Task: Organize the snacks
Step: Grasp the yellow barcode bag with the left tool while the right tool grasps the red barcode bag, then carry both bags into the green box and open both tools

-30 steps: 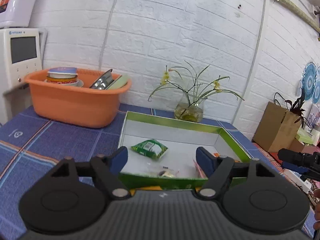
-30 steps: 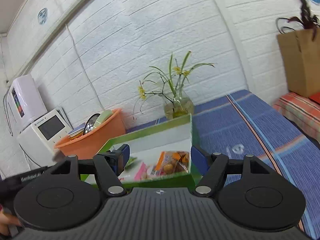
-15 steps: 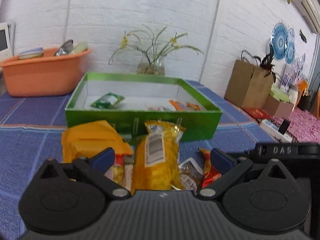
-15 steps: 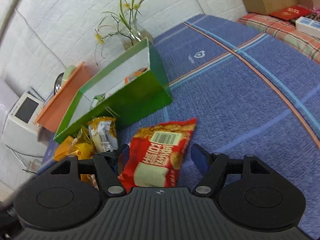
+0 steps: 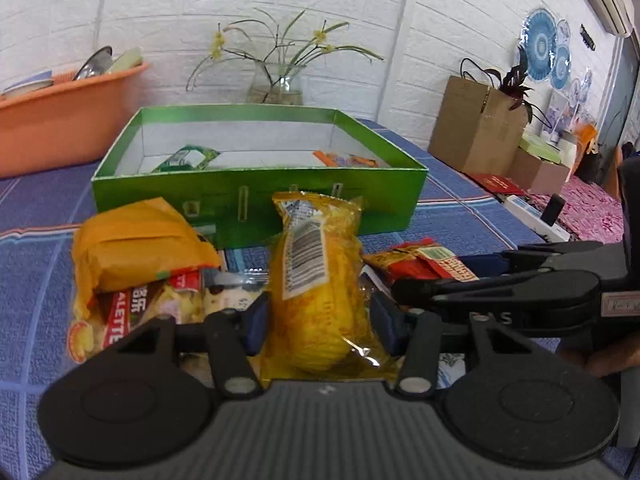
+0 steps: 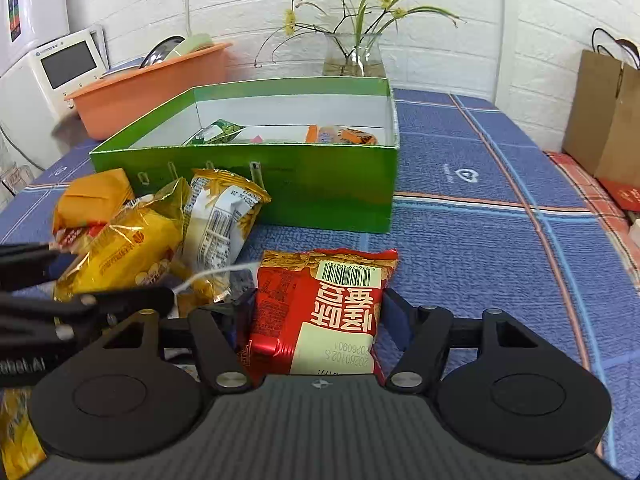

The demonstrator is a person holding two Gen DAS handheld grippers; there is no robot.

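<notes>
left gripper brackets yellow snack bag, right gripper brackets red packet; both seemingly clenched, pre-lift toward green box.

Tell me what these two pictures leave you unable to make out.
- Box floor, both views: the near wall hides most of it.
- Red packet, right view: its lower end runs under the right gripper.
- Yellow packet, left view: whether the left gripper pinches it is unclear.
- Basin contents: only the tops show above the rim.
</notes>
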